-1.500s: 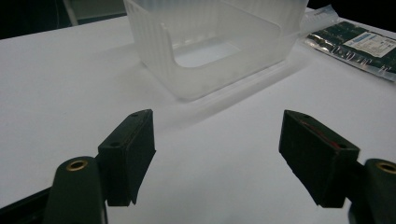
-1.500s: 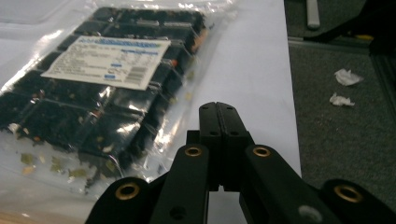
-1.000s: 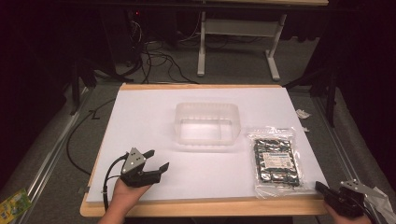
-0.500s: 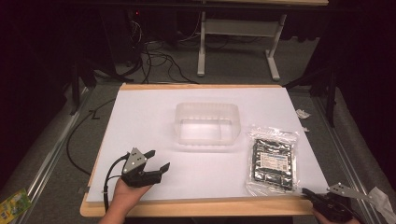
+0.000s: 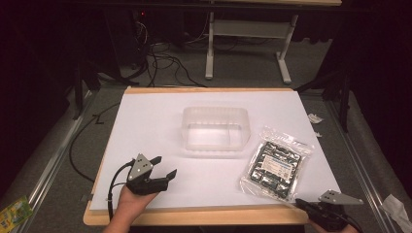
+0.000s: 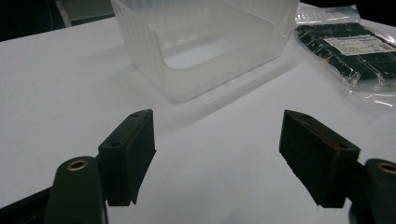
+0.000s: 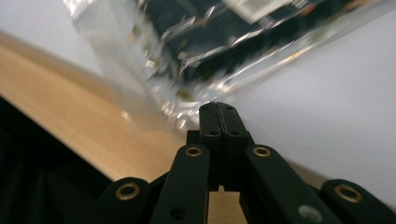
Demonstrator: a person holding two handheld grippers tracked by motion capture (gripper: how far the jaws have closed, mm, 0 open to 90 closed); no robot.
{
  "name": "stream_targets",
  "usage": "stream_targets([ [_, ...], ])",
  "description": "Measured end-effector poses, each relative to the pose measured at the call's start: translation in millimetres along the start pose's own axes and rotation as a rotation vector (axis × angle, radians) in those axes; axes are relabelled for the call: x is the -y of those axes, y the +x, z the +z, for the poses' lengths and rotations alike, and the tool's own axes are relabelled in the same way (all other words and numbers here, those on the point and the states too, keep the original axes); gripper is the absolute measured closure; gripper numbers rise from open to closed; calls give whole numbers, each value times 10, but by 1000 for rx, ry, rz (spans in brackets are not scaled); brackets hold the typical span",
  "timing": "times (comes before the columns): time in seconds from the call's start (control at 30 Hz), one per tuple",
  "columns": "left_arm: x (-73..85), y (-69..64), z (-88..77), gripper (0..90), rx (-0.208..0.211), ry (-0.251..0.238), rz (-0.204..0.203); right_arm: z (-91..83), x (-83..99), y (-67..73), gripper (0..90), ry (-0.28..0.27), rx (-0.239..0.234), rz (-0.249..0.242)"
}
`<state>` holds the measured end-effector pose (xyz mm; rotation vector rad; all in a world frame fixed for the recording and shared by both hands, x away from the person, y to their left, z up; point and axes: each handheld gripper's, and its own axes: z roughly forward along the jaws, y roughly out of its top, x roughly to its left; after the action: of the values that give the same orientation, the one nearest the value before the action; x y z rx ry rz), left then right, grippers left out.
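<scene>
At the near right edge of the surface (image 5: pixel 145 111), your right tongs (image 5: pixel 303 204) are pressed together, empty, aimed at the sealed packet (image 5: pixel 277 164) lying right of the clear tub (image 5: pixel 216 128). Your left tongs (image 5: pixel 163 167) wait spread, near left.

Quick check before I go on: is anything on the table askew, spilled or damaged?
Nothing spilled or damaged. The clear plastic bag of dark items with a white label lies flat but skewed to the table's edges, beside the empty translucent plastic tub, which sits upright and square. The right tongs, shut, are at the bag's near corner.
</scene>
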<state>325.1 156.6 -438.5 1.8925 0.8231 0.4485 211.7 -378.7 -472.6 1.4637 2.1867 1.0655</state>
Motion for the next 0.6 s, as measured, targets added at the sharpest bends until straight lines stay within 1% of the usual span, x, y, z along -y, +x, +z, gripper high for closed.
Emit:
stream_targets([
  [0.03, 1, 3, 2, 271, -1, 3, 1, -35, -14, -31, 900, -26, 14, 13],
  [0.07, 0, 6, 3, 271, 1, 5, 0, -74, -29, -67, 900, -59, 36, 36],
  [0.13, 0, 10, 11, 271, -1, 8, 0, -104, -58, -137, 878, -112, 53, 58],
  [0.2, 2, 8, 21, 271, -6, 9, 1, -103, -110, -222, 858, -155, 98, 77],
  [0.3, 4, 7, 27, 270, -6, 15, 4, -43, -206, -351, 812, -177, 149, 97],
  [0.33, 5, 7, 29, 270, -6, 16, 5, -16, -236, -393, 802, -185, 160, 112],
  [0.37, 5, 7, 29, 270, -7, 17, 5, 13, -263, -444, 782, -192, 169, 118],
  [0.4, 6, 8, 30, 270, -10, 18, 5, 45, -293, -493, 760, -199, 177, 134],
  [0.43, 6, 8, 30, 269, -10, 18, 5, 45, -293, -493, 760, -199, 177, 134],
  [0.47, 8, 13, 28, 269, -13, 17, 2, 116, -363, -600, 729, -204, 193, 150],
  [0.6, 25, 33, 17, 269, -23, 18, -3, 201, -513, -779, 634, -231, 215, 184],
])
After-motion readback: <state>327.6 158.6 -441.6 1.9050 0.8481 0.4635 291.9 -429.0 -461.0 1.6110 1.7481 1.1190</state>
